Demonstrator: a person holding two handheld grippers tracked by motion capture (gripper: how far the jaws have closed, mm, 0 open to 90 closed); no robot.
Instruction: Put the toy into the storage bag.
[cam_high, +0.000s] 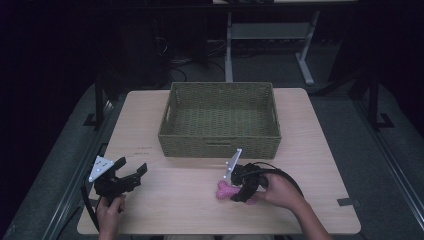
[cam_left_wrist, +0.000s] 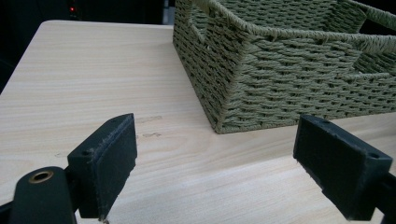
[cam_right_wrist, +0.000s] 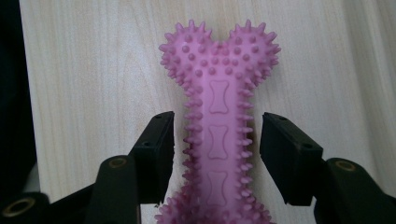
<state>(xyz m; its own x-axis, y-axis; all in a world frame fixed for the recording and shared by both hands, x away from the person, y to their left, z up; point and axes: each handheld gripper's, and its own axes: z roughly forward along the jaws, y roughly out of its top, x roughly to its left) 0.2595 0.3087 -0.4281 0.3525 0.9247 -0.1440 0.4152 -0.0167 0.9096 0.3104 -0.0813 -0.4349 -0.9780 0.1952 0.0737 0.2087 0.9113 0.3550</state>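
Step in hand looks like the grasp on the pink spiked rubber bone-shaped chew toy (cam_right_wrist: 217, 126): the right gripper (cam_right_wrist: 217, 154) is lowered over it, jaws straddling the narrow shaft, one pad each side, a sliver of gap still visible between pads and spikes, so it's narrowed around the toy but not clamped yet as far as I can judge. The toy lies flat on the light wood-grain table (cam_high: 165, 210), knobbed end pointing away from the gripper's camera, shaft roughly centred between the jaws, maybe slightly nearer the left pad in the right gripper view. In the high view the toy (cam_high: 224, 190) sits at the front right of the table, just in front of the olive-green woven rectangular basket (cam_high: 220, 146) but apart from it, with the right gripper (cam_high: 239, 192) on top of it. Next move, my guess: close on the shaft, lift clear, carry over the near basket wall and drop in. Spikes are soft, so expect some squish and possible twist on closing. Left gripper (cam_high: 134, 172) is idle at front left, jaws spread wide and holding nothing, aimed at the basket's corner (cam_left_wrist: 224, 116).
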